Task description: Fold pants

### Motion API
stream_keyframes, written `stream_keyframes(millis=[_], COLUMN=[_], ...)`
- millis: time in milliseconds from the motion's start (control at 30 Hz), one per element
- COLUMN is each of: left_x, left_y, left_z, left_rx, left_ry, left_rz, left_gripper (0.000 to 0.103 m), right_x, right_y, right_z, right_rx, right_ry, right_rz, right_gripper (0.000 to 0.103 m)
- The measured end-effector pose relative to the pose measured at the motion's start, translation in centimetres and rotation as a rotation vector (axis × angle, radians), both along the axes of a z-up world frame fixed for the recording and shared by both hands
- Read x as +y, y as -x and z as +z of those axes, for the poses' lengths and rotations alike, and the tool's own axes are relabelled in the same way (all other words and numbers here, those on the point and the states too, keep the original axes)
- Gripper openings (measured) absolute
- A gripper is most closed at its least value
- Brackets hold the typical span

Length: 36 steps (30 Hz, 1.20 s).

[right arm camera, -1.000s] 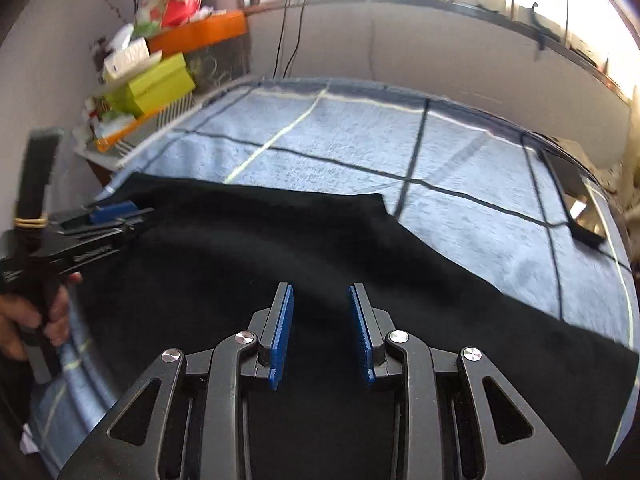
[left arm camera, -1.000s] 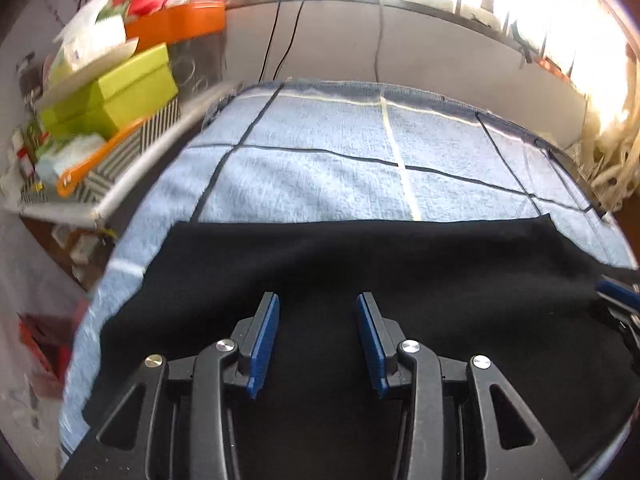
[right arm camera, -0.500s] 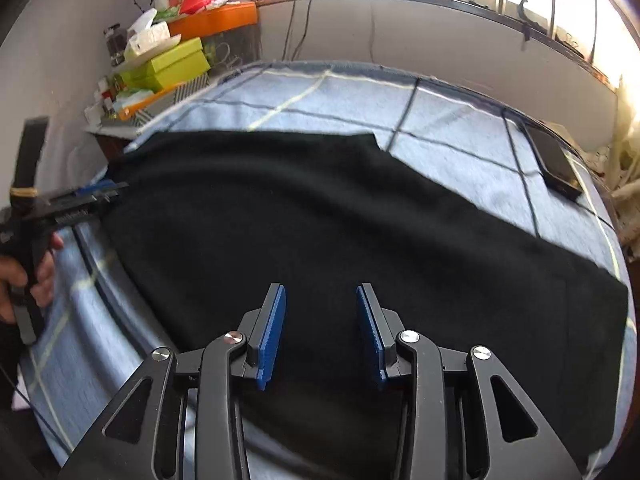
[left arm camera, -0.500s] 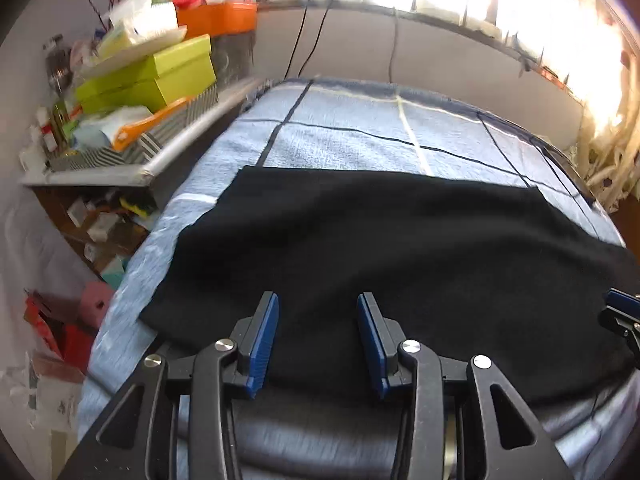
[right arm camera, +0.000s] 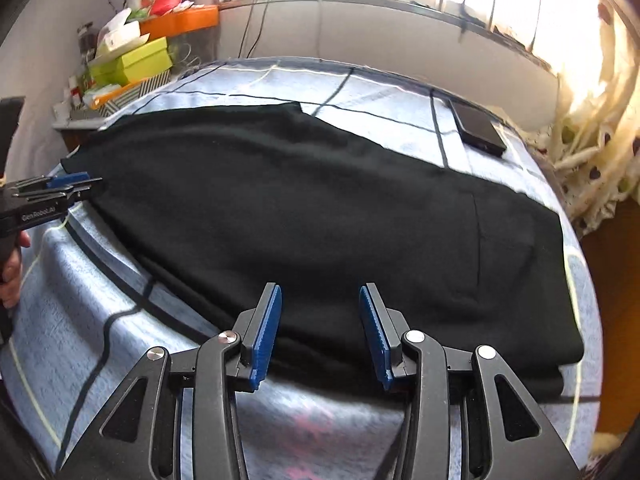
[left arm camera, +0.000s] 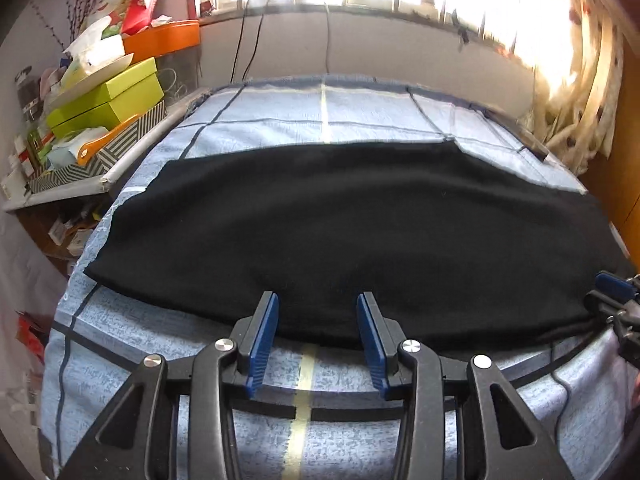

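Black pants [left arm camera: 340, 232] lie flat across a blue checked bed cover [left arm camera: 192, 360], folded lengthwise into one long band; they also show in the right wrist view [right arm camera: 320, 208]. My left gripper [left arm camera: 316, 312] is open and empty, its blue pads just at the pants' near edge. My right gripper [right arm camera: 320, 304] is open and empty, its tips above the near edge towards the wide end. The right gripper also shows at the right edge of the left wrist view [left arm camera: 612, 292]. The left gripper shows at the left of the right wrist view [right arm camera: 60, 188].
A black phone [right arm camera: 478, 126] lies on the bed cover at the far right. A cluttered shelf with green boxes [left arm camera: 108, 100] and an orange tray [left arm camera: 164, 38] stands left of the bed. A wall and window run behind; curtains [right arm camera: 592, 128] hang at the right.
Both grippers have pulled back towards me and risen, from over the middle of the pants to their near edge. The pants lie still. Both stay open.
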<state>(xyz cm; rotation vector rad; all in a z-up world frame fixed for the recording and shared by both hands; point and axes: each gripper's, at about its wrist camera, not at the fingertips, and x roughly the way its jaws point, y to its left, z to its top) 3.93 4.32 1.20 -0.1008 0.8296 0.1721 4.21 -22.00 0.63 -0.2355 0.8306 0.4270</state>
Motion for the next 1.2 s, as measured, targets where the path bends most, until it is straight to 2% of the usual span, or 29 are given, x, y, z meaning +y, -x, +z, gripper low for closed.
stream_keyframes(millis=[100, 333, 500, 600, 633, 700, 800, 1200], left_x=[0.3, 0.4, 1.0, 1.5, 1.5, 1.6, 2.0, 3.7], left_y=[-0.1, 0.5, 1.7, 2.1, 2.1, 2.2, 2.7, 3.5], left_z=[-0.1, 0.0, -0.3, -0.5, -0.5, -0.4, -0.1, 0.7], left_rx=[0.003, 0.003, 0.017, 0.022, 0.024, 0.030, 0.024, -0.014], left_ry=[0.011, 0.012, 0.030, 0.056, 0.052, 0.034, 0.041, 0.050], left_rz=[0.002, -0.005, 0.011, 0.014, 0.021, 0.032, 0.047, 0.092], left_gripper=[0.044, 0.044, 0.044, 0.044, 0.044, 0.044, 0.044, 0.044], right_x=[-0.3, -0.7, -2.4, -3.7, -4.1, -4.2, -4.0, 0.5], right_y=[-0.2, 0.2, 1.0, 0.5, 0.4, 0.5, 1.1, 1.4], right_z=[0.0, 0.1, 0.8, 0.0, 0.1, 0.4, 1.0, 1.7], right_rx=[0.014, 0.003, -0.039, 0.000, 0.006, 0.008, -0.012, -0.024], right_ry=[-0.032, -0.007, 0.042, 0.013, -0.016, -0.015, -0.018, -0.046], right_rz=[0.001, 0.013, -0.048, -0.074, -0.083, -0.097, -0.101, 0.019], right_gripper=[0.043, 0.043, 0.043, 0.045, 0.045, 0.045, 0.045, 0.045])
